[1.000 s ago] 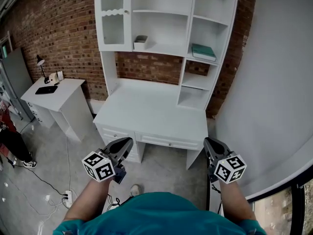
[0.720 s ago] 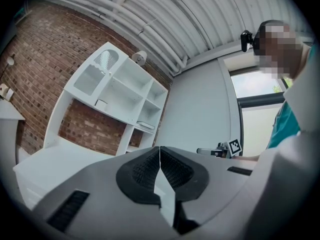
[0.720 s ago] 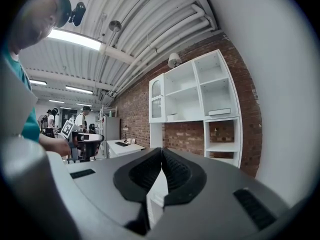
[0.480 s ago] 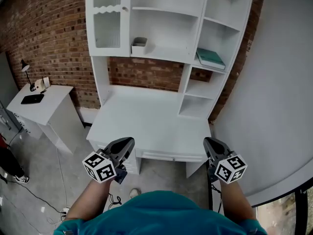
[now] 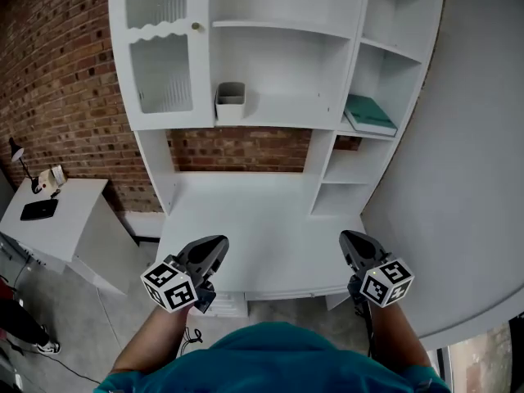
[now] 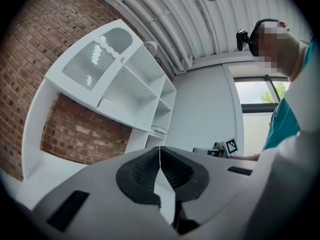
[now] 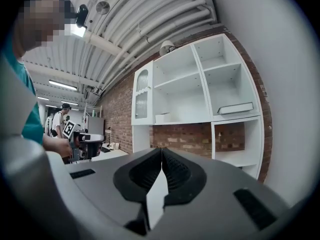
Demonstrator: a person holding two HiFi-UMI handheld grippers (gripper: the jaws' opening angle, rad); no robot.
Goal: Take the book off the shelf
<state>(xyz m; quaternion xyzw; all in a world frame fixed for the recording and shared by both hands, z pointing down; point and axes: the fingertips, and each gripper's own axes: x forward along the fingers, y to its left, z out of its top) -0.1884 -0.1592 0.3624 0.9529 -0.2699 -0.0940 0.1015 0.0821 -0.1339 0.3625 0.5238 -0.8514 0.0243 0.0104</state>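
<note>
**Teal book [image 5: 370,113] lies flat, nothing gripped**

It sits in the right-hand column of the white hutch [image 5: 278,27], up ahead of the right hand-held gripper [image 5: 350,237] and well apart from it. That one's jaws are pressed together, with nothing between them. Same story for the left hand-held gripper [image 5: 214,244]: jaws together, empty. Both hover over the front part of the white tabletop [image 5: 246,211]. Ahead of the left one and higher up, a small white bin [image 5: 230,101] stands on the hutch's middle shelf.
</note>
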